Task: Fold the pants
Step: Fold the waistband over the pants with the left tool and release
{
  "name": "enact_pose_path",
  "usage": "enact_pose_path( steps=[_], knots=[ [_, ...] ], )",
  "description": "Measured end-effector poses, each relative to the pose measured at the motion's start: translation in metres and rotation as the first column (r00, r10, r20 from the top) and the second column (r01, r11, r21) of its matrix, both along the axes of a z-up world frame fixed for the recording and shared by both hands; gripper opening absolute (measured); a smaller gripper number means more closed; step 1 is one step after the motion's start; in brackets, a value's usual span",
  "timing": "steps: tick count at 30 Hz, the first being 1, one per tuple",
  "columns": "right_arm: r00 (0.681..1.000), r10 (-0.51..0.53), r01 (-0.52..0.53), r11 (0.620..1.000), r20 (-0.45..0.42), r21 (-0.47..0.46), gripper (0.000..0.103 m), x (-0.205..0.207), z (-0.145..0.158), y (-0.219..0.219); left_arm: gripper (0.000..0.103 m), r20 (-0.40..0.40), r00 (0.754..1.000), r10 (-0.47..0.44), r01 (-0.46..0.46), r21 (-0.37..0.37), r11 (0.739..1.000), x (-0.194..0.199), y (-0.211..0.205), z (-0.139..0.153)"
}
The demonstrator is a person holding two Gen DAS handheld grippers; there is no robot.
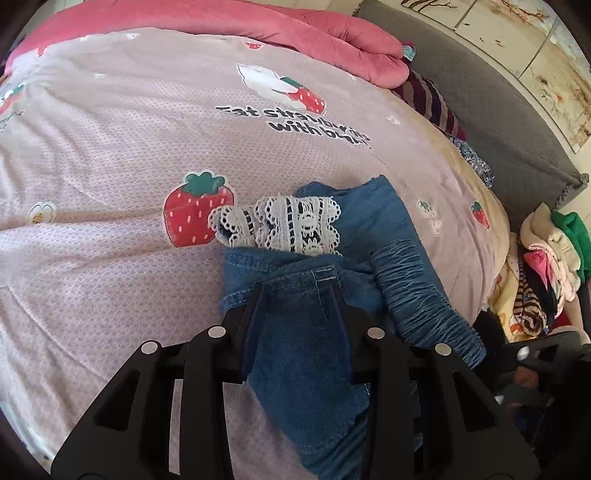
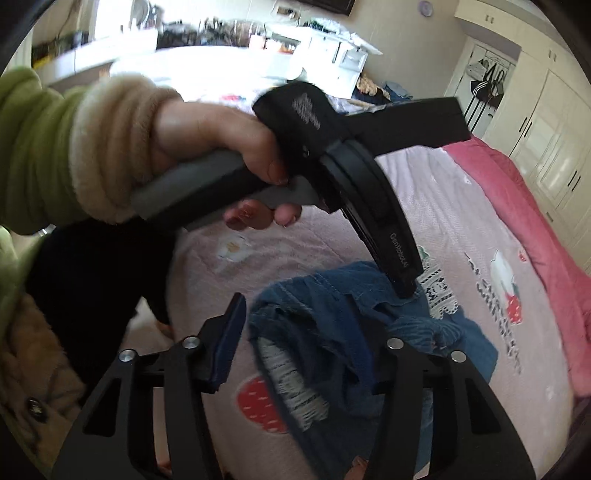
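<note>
Blue denim pants (image 1: 369, 229) with white lace trim (image 1: 291, 225) and a gathered elastic waistband (image 1: 417, 291) lie bunched on the pink strawberry bedspread (image 1: 129, 147). My left gripper (image 1: 297, 291) has its fingers wide apart with denim lying between them. In the right wrist view the pants (image 2: 332, 317) hang crumpled over my right gripper (image 2: 306, 314), which is open; its right finger is hidden under the cloth. The left gripper's tip (image 2: 406, 288) presses down on the denim there, held by a hand (image 2: 221, 136).
A rolled pink quilt (image 1: 258, 33) lies along the far side of the bed. A grey headboard (image 1: 498, 110) stands at the right, with a striped pillow (image 1: 428, 99) beside it. A pile of clothes (image 1: 546, 266) sits at the right. White wardrobes (image 2: 546, 122) line the wall.
</note>
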State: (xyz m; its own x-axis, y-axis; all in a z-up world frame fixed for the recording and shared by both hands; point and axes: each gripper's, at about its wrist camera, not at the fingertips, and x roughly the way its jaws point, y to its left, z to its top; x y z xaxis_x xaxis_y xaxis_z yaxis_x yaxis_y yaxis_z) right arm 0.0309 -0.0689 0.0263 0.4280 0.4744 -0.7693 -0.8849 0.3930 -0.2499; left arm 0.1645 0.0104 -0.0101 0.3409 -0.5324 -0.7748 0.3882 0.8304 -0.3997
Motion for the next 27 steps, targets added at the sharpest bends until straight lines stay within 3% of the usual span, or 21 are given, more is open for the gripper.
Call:
enact_pose_path(
  steps=[2,4,8,11,15,18,20,25,27],
  knots=[
    [0.997,0.028,-0.027,1.0,-0.074,0.002,0.011,0.005,-0.008,-0.001,0.026,0.008,1.0,0.001,-0.001,-0.006,1.0,0.002,0.0,-0.001],
    [0.992,0.068,-0.069,0.998,-0.107,-0.002,0.001,-0.007,-0.008,-0.008,0.026,0.006,1.0,0.0,0.0,-0.015,1.0,0.003,-0.001,-0.003],
    [0.994,0.08,-0.085,0.993,-0.074,-0.078,0.001,-0.033,-0.014,-0.028,0.026,0.027,1.0,-0.003,0.004,-0.019,1.0,0.002,-0.004,-0.005],
    [0.992,0.029,-0.035,0.999,-0.125,-0.041,0.001,-0.028,-0.015,-0.04,0.026,0.045,0.999,-0.005,0.006,-0.034,0.999,0.002,-0.005,-0.005],
    [0.997,0.039,-0.038,0.999,-0.062,0.013,0.011,-0.032,0.01,-0.035,0.026,0.051,0.999,-0.006,0.008,-0.054,0.999,0.001,-0.001,-0.005],
    [0.994,0.109,-0.109,0.992,-0.006,0.056,0.019,-0.041,0.026,-0.017,0.026,0.054,0.999,-0.007,0.01,-0.062,0.998,0.002,0.001,-0.004],
    [0.986,0.166,-0.166,0.986,0.029,0.012,0.024,-0.045,0.025,-0.002,0.026,0.055,0.998,-0.007,0.01,-0.066,0.998,0.002,0.002,-0.004],
    [0.965,0.249,-0.235,0.959,0.075,-0.159,0.024,-0.034,-0.006,0.034,0.026,0.085,0.996,-0.017,0.02,-0.035,0.999,-0.003,-0.001,-0.003],
    [0.966,0.252,-0.236,0.949,0.052,-0.209,0.018,-0.028,-0.02,0.038,0.026,0.105,0.994,-0.024,0.024,-0.007,1.0,-0.007,-0.004,-0.003]
  ],
)
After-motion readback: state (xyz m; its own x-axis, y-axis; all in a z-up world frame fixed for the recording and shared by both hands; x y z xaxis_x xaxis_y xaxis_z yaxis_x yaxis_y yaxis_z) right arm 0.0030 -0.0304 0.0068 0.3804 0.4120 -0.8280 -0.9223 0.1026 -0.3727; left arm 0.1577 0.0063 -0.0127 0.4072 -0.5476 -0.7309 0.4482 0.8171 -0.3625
